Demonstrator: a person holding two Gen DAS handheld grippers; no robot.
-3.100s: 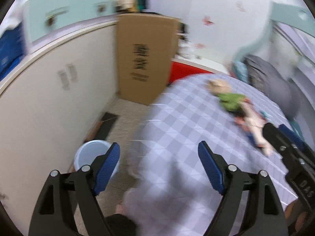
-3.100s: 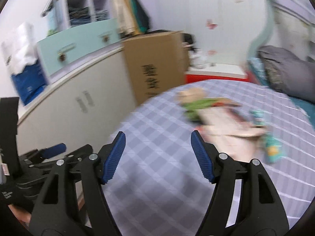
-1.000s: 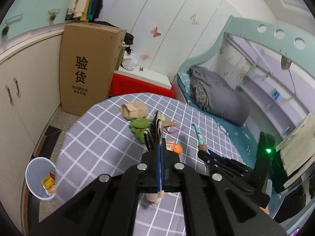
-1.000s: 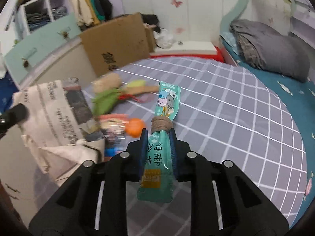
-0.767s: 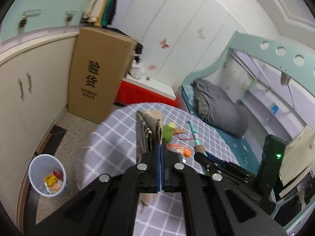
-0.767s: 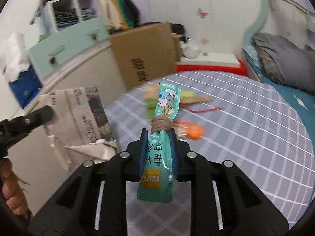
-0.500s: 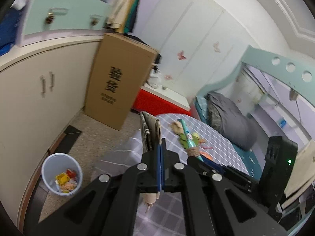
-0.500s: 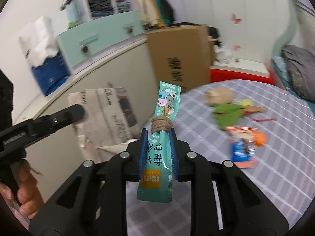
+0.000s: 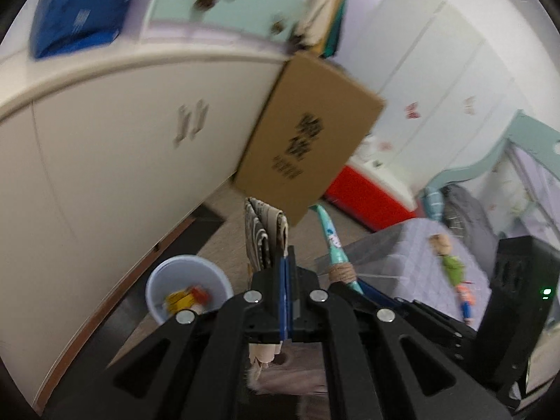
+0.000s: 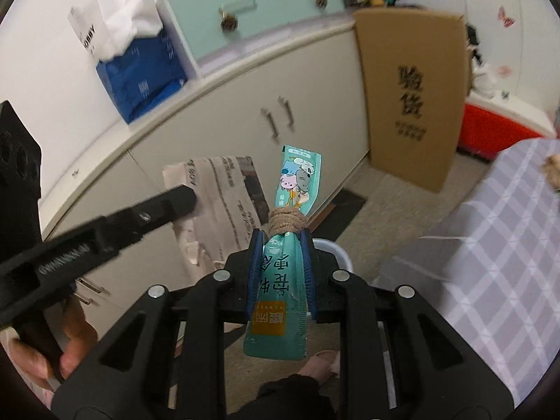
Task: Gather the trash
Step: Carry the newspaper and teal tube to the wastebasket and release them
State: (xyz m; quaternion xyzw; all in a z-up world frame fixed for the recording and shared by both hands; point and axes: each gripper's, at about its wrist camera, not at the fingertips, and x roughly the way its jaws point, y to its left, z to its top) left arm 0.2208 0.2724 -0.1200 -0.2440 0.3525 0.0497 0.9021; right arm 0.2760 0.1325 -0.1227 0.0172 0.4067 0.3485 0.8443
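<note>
Over the floor by the cabinet, your left gripper (image 9: 284,280) is clamped on the folded grey newspaper (image 9: 264,234) and your right gripper (image 10: 279,262) on the teal snack wrapper (image 10: 285,266). Next, I judge: centre both above the pale round plastic bin (image 9: 155,285), then release.

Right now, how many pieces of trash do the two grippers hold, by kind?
Newspaper: 1, in the left gripper
Teal packet: 1, in the right gripper
Total: 2
</note>
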